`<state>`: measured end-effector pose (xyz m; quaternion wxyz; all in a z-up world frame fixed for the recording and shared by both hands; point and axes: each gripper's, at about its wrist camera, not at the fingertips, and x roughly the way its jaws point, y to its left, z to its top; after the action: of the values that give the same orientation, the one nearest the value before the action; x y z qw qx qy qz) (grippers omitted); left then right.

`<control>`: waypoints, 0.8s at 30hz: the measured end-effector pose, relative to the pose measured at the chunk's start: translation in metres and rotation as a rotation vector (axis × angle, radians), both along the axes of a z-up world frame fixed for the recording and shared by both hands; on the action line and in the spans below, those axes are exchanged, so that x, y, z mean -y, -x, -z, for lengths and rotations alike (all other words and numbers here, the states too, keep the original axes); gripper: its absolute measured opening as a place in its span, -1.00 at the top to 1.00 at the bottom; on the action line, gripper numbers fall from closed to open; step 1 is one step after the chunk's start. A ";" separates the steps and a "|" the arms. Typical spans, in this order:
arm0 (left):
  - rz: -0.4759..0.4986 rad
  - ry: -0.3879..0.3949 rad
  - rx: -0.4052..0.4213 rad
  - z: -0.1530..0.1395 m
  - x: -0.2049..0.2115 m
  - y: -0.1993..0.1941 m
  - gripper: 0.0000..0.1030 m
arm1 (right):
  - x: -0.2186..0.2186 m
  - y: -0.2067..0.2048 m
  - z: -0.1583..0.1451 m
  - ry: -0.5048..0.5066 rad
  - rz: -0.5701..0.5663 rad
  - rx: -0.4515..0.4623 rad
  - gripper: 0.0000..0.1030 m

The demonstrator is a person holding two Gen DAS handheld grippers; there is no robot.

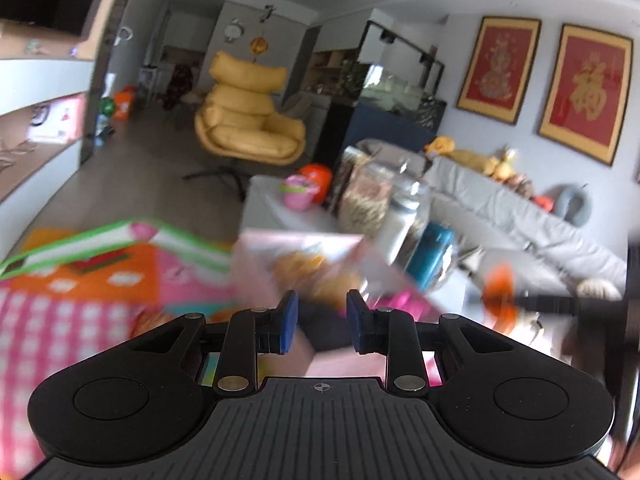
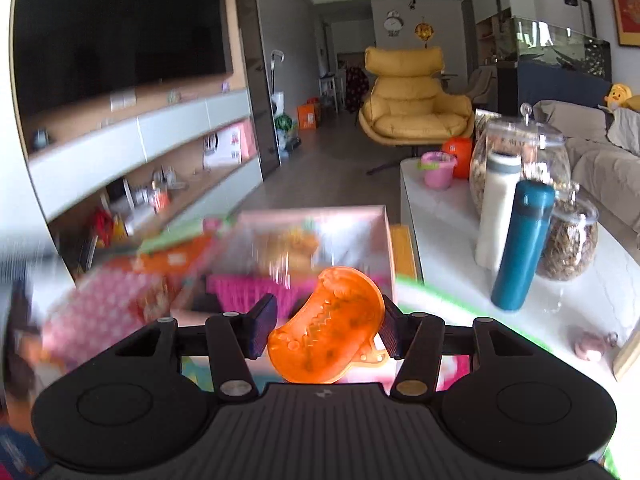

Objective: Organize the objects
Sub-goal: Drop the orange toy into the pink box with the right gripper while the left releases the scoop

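Right hand-held gripper (image 2: pixel 326 326) clamping orange toy (image 2: pixel 326 326), no legible writing

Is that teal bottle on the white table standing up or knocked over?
Upright. The teal bottle stands on its base on the white table, cap on top, beside a white bottle.

Both grippers are black: the left gripper (image 1: pixel 322 322) has blue finger pads (image 1: pixel 289 322), the right gripper (image 2: pixel 325 330) dark ribbed pads (image 2: pixel 262 330), silver rivets, and ridged grey bodies.
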<state>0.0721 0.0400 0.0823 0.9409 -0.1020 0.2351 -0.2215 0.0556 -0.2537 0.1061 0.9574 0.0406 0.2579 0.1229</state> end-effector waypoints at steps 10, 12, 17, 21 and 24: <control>-0.101 -0.051 -0.077 0.022 -0.064 0.047 0.43 | -0.021 -0.078 -0.029 -0.015 -0.053 -0.081 -0.27; -0.113 -0.013 -0.105 0.026 -0.074 0.051 0.43 | -0.028 -0.061 -0.017 -0.006 -0.113 -0.103 -0.49; -0.106 -0.007 -0.129 0.037 -0.075 0.059 0.43 | -0.050 -0.053 0.014 0.062 -0.146 -0.139 -0.12; -0.101 -0.043 -0.123 0.037 -0.076 0.068 0.43 | -0.057 -0.068 0.021 0.062 -0.098 -0.128 -0.10; -0.124 -0.059 -0.112 0.034 -0.088 0.079 0.43 | -0.056 -0.079 0.027 0.036 -0.082 -0.163 -0.08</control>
<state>-0.0069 0.1277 0.0487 0.9408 -0.1008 0.2869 -0.1498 0.1341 -0.1973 0.0787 0.9280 0.0226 0.3386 0.1538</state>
